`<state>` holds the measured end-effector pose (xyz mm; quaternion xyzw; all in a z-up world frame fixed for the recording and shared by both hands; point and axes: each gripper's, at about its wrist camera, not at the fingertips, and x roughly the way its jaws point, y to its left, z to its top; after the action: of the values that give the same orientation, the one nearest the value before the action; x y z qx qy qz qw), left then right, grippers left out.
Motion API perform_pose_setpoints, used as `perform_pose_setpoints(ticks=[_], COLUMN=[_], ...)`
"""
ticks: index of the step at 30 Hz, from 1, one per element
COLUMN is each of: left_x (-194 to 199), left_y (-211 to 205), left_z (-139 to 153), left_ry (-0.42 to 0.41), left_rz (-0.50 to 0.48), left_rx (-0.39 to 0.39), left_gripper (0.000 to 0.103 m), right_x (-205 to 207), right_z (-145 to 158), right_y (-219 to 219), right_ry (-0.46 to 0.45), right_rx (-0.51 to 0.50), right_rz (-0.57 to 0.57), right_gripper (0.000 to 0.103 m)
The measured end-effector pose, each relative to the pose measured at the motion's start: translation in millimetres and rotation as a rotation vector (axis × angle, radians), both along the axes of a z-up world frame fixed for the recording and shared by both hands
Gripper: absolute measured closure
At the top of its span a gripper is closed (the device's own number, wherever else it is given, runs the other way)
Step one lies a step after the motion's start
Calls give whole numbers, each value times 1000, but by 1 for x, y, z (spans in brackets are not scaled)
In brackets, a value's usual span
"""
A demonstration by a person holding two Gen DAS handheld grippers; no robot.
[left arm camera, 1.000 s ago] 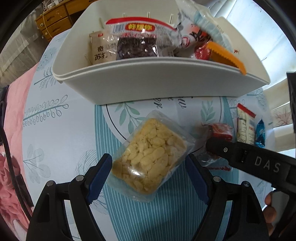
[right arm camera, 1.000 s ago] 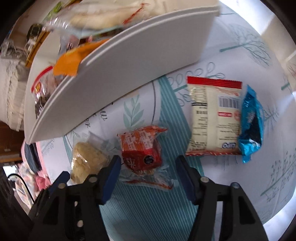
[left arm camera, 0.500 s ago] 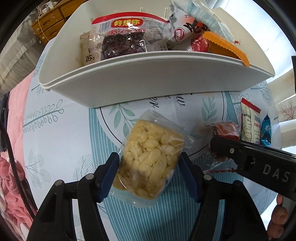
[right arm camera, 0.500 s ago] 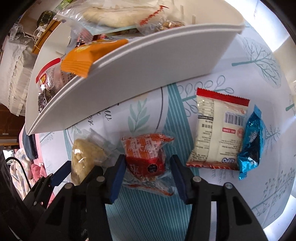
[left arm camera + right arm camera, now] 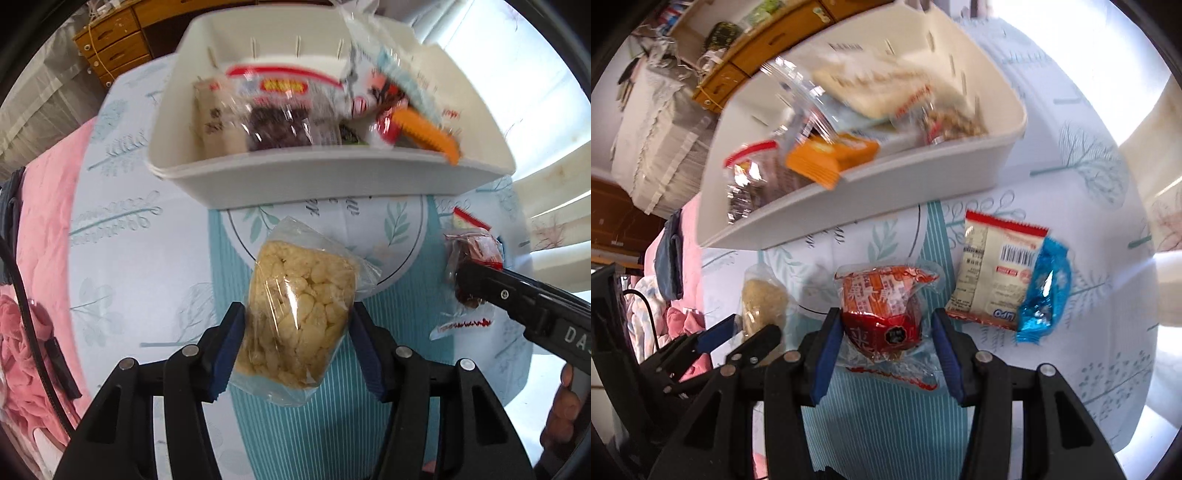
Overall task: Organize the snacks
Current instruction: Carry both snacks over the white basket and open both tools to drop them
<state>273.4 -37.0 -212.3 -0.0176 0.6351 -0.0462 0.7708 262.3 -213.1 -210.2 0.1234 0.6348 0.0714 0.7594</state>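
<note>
Both grippers clamp a snack packet above the bench.

The left gripper (image 5: 297, 341) has just been closing and its pads now press the sides of a clear bag of pale puffed snack (image 5: 299, 314). The right gripper (image 5: 884, 345) is narrowed on a red wrapped snack (image 5: 882, 314). The white bin (image 5: 332, 177) behind holds an orange packet (image 5: 827, 155), a dark-filled bag and others. A beige packet (image 5: 993, 269) and blue packet (image 5: 1043, 295) lie touching on the bench (image 5: 1089, 350).

A leaf-patterned tablecloth (image 5: 155, 258) covers the table. Pink bedding (image 5: 33, 295) lies at its left; a wooden drawer cabinet (image 5: 118, 40) stands behind.
</note>
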Motion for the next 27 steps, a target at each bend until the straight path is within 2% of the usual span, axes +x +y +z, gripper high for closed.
perform_pose_setpoints(ticks=[4, 9, 16, 21, 27], left_x=[3, 26, 69, 97, 120], left_y=[10, 35, 51, 59, 60], left_z=[28, 59, 99, 107, 101], left_ry=[-21, -57, -183, -250, -283], left_rz=[28, 81, 109, 137, 181], left_rx=[16, -43, -53, -49, -62], left_gripper=[47, 47, 47, 47, 47], right_x=[0, 5, 24, 34, 43], right_z=[23, 55, 83, 85, 79], right_y=[-7, -11, -18, -22, -30], right_ry=[-73, -197, -377, -478, -551], right_rx=[17, 20, -30, -43, -72], right_rz=[33, 60, 47, 65, 68], right_gripper=[54, 54, 54, 53, 51])
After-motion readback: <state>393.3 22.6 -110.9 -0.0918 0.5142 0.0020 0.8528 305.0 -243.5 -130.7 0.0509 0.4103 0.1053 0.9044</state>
